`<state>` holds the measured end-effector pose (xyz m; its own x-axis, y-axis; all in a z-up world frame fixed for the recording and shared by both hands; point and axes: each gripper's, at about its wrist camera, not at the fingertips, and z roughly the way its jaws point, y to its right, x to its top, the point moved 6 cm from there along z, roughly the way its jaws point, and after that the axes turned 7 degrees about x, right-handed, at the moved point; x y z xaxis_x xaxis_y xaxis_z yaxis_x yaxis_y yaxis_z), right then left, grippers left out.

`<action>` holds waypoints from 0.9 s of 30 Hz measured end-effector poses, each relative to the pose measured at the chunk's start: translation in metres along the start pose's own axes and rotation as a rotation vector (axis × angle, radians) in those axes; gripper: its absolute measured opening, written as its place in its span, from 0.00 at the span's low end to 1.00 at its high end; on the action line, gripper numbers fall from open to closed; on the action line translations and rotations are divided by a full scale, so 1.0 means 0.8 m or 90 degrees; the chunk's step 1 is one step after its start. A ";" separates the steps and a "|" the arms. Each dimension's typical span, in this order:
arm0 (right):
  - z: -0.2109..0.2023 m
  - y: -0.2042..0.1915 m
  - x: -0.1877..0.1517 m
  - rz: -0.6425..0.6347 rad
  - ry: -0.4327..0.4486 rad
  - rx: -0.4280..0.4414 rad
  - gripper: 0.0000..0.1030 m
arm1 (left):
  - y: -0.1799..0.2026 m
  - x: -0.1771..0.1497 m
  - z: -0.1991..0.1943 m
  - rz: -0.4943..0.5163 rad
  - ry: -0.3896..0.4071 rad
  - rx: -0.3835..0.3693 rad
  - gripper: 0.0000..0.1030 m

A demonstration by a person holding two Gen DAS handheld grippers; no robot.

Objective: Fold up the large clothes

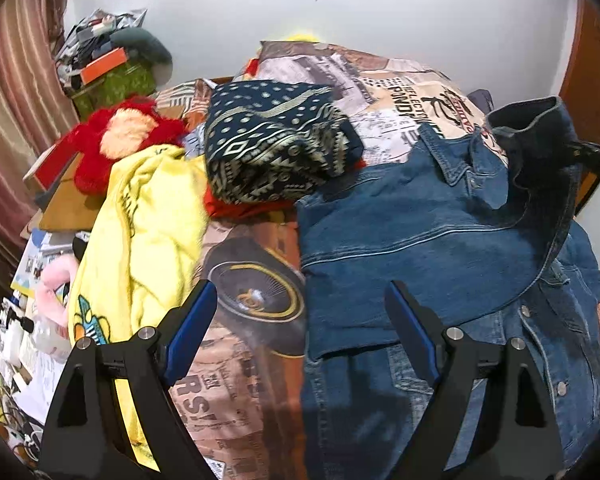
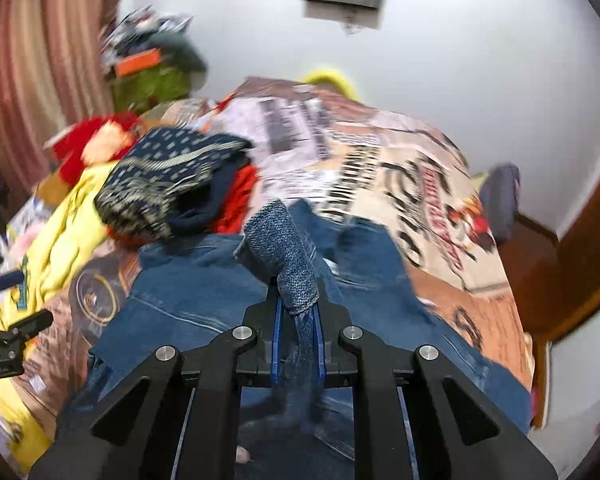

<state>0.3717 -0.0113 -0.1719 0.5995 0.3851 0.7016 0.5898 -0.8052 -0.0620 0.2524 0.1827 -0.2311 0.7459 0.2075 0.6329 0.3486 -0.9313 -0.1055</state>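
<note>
A blue denim jacket lies spread on the printed bed cover, partly folded over itself. My left gripper is open and empty, hovering above the jacket's left edge. My right gripper is shut on a fold of the jacket's denim and holds it lifted above the rest of the jacket. In the left wrist view that lifted part hangs from the right gripper's fingers at the far right.
A folded navy patterned garment lies on a red cloth behind the jacket. A yellow garment lies to the left, a red plush toy beyond it. Cluttered papers and boxes sit left of the bed. A wooden door stands at right.
</note>
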 end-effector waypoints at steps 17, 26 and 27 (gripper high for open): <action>0.033 0.137 -0.166 0.327 -0.131 0.106 0.12 | 0.085 -0.019 0.040 0.053 -0.073 -0.024 0.83; 0.038 0.160 -0.200 0.427 -0.132 0.138 0.32 | 0.105 -0.039 0.062 0.071 -0.113 -0.027 0.83; 0.037 0.156 -0.196 0.405 -0.126 0.128 0.31 | 0.105 -0.039 0.063 0.072 -0.115 -0.026 0.83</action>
<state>0.3673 -0.1590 -0.3103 0.9380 -0.0437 0.3439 0.1681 -0.8103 -0.5614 0.2867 0.1128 -0.2984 0.8700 0.1485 0.4702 0.2365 -0.9624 -0.1336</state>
